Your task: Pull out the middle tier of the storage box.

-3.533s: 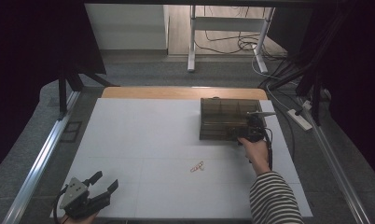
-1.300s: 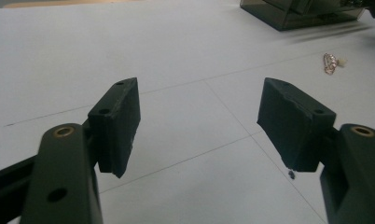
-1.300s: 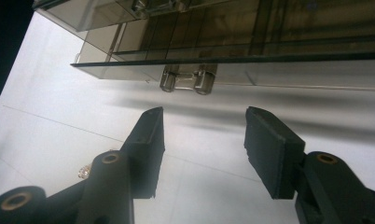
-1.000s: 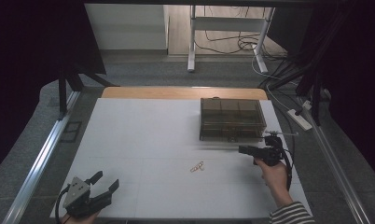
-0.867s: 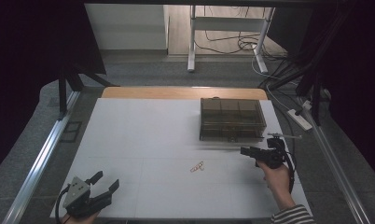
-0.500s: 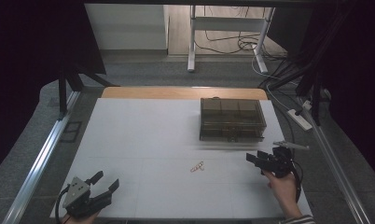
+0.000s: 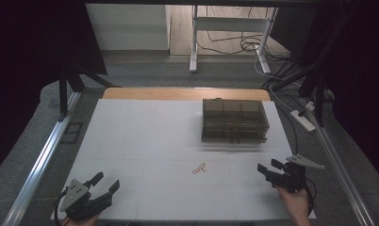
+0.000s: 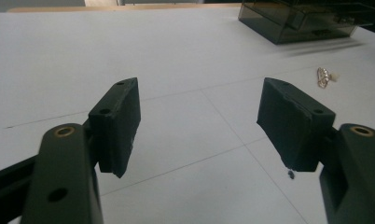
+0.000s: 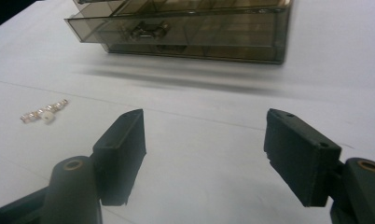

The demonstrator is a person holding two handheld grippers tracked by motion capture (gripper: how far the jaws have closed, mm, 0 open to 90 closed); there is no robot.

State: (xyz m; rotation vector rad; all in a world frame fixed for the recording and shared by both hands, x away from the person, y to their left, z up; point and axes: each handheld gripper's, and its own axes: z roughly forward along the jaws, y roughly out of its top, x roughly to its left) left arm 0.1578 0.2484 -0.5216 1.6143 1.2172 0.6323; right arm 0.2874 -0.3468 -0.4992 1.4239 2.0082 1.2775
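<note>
A smoky clear drawer box [image 7: 234, 120] stands on the white table at the back right; its drawer front [image 9: 176, 29] is closed or nearly so. A small pale jewellery piece [image 7: 199, 168] lies mid-table, also seen in the left gripper view [image 8: 323, 77] and the right gripper view [image 9: 42, 112]. My right gripper [image 7: 269, 167] hovers near the front right, well in front of the box, open with nothing between its jaws, which have just been opening. My left gripper [image 7: 106, 182] rests at the front left, open and empty.
The table [image 7: 145, 136] has a wooden strip along its far edge [image 7: 178, 93] and metal rails at both sides. Cables and a power strip [image 7: 302, 120] lie on the floor to the right of the table.
My right gripper has drawn back from the box toward the front right of the table and its jaws have spread apart. The left gripper has stayed where it was.
</note>
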